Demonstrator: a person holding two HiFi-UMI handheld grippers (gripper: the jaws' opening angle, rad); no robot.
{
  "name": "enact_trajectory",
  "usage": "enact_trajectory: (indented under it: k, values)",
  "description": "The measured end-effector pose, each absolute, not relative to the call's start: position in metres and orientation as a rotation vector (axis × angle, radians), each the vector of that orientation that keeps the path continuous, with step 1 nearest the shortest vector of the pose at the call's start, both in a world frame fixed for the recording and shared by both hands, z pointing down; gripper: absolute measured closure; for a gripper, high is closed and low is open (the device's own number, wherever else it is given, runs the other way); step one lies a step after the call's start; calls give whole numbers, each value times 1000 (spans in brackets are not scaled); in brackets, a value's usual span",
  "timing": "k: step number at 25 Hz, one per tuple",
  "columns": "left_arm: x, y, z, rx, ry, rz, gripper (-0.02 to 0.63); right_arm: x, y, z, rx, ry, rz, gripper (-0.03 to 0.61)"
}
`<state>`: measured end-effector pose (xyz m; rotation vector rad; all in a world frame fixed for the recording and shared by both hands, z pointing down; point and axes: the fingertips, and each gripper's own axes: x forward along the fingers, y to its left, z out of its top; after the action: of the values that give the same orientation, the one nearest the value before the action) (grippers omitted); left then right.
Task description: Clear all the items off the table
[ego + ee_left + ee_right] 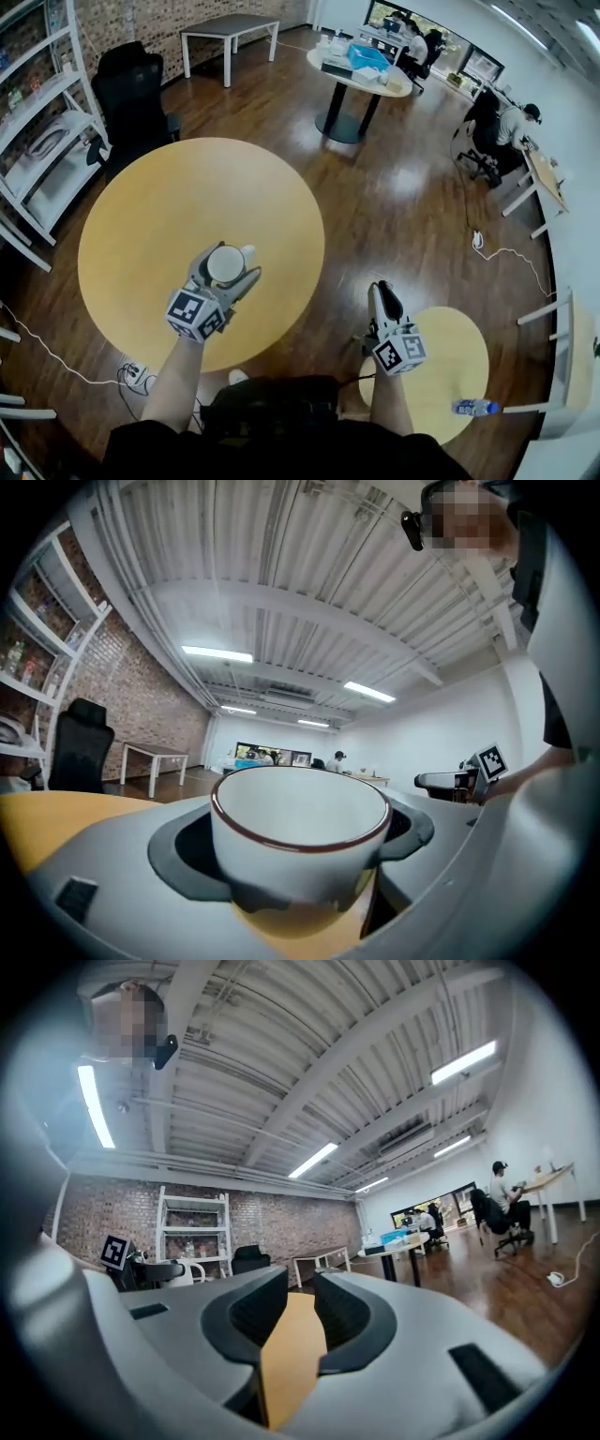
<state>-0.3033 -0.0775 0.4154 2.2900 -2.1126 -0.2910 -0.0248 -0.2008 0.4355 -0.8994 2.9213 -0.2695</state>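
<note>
Held out nearest on the person's forearms, the left gripper [226, 269] hangs over the large round yellow table [141, 216], and the right gripper [383, 292] over the wooden floor [394, 187] just beside a smaller round yellow table [459, 356]. Left jaws stand wide, clamped on an upright white cup [300, 832] with a brown rim; right jaws are narrowly parted with nothing between them. A water bottle [473, 407] lies on the smaller table's near edge.

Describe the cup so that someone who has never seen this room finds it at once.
Start at the big round yellow table on the dark wooden floor. Over its near edge the left gripper clamps a white cup. It is the only thing held, the right gripper being empty, and a thin dark red line runs round its rim.
</note>
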Motion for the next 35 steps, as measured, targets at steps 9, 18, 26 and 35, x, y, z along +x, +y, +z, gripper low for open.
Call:
enact_trajectory:
  k: [9, 18, 26, 35]
  values:
    - [-167, -177, 396, 2584, -1764, -294, 196, 141, -230, 424, -1294, 2694, -210, 485]
    - [-15, -252, 389, 2839, -1357, -266, 196, 298, -218, 425, -1639, 2403, -146, 485]
    - [147, -280, 394, 2968, -939, -280, 196, 422, -165, 426, -1897, 2205, -91, 485]
    - [277, -256, 399, 3009, -510, -270, 198, 507, -91, 429, -2140, 1941, -54, 485]
